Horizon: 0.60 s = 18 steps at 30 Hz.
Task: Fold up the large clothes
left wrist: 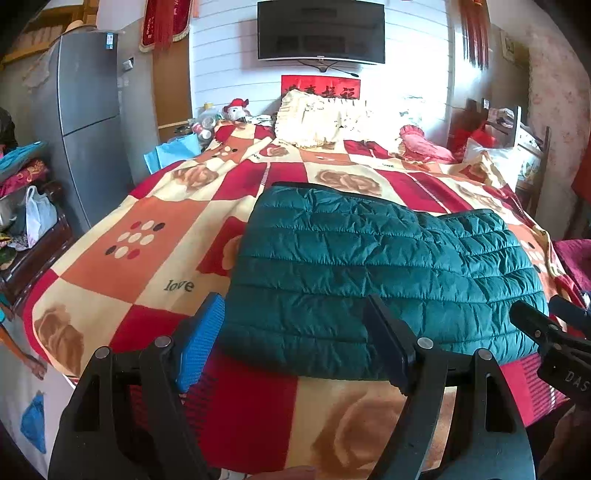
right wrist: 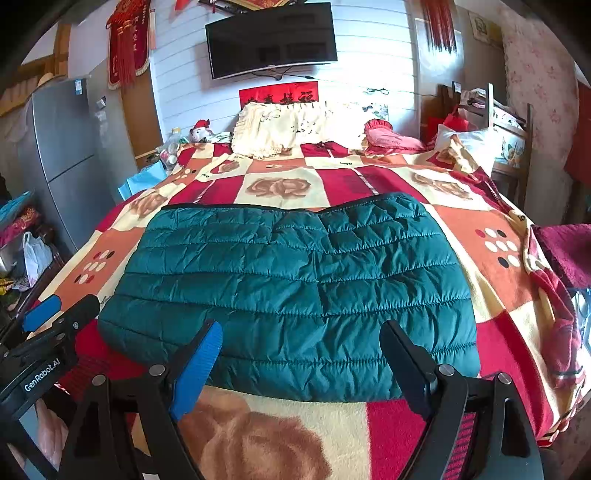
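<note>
A teal quilted down jacket (left wrist: pixel 369 273) lies folded into a flat rectangle on the bed's red, orange and cream blanket (left wrist: pixel 147 229); it also shows in the right wrist view (right wrist: pixel 295 288). My left gripper (left wrist: pixel 295 332) is open and empty, hovering over the jacket's near left edge. My right gripper (right wrist: pixel 301 354) is open and empty, above the jacket's near edge. The right gripper shows at the right edge of the left wrist view (left wrist: pixel 546 325), and the left gripper shows at the left edge of the right wrist view (right wrist: pixel 55 314).
A cream pillow (left wrist: pixel 325 118) and a pink cushion (left wrist: pixel 424 144) lie at the bed's head under a wall TV (left wrist: pixel 321 31). A grey fridge (left wrist: pixel 85 110) and a cluttered low cabinet (left wrist: pixel 33 236) stand left. A chair (right wrist: pixel 498 129) with items stands right.
</note>
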Each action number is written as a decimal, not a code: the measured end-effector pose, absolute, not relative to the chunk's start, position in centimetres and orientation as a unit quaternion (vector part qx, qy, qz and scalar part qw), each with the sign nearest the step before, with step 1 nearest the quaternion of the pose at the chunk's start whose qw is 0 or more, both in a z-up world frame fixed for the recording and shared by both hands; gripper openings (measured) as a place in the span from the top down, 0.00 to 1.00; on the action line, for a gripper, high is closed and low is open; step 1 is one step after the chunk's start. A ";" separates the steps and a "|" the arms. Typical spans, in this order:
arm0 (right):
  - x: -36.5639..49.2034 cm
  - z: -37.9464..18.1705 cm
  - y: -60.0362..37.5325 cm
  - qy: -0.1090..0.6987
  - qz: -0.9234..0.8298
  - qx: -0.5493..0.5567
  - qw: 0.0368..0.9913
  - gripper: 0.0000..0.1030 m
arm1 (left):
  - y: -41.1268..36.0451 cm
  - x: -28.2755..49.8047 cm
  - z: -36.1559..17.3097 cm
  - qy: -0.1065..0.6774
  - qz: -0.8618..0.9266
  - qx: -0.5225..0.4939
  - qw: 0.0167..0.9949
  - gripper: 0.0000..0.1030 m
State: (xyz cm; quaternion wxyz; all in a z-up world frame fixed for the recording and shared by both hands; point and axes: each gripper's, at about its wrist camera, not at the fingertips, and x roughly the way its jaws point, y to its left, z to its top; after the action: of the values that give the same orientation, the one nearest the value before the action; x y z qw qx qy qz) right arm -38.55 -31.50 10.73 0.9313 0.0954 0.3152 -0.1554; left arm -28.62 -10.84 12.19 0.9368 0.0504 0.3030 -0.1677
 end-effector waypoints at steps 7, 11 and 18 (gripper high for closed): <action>-38.7 10.7 -31.5 0.315 -0.154 0.096 0.932 0.17 | -10.8 -28.7 12.3 0.297 -0.168 0.052 0.939 0.24; -38.8 10.7 -31.6 0.315 -0.155 0.099 0.931 0.17 | -10.8 -28.8 12.4 0.295 -0.168 0.053 0.939 0.24; -38.8 10.5 -31.9 0.318 -0.154 0.107 0.929 0.17 | -11.3 -29.2 12.5 0.294 -0.172 0.059 0.938 0.24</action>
State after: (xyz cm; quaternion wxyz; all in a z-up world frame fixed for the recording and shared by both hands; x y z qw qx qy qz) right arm -38.81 -31.89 10.49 0.9293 0.1075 0.3179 -0.1542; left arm -29.19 -11.31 12.50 0.9383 0.0586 0.2943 -0.1720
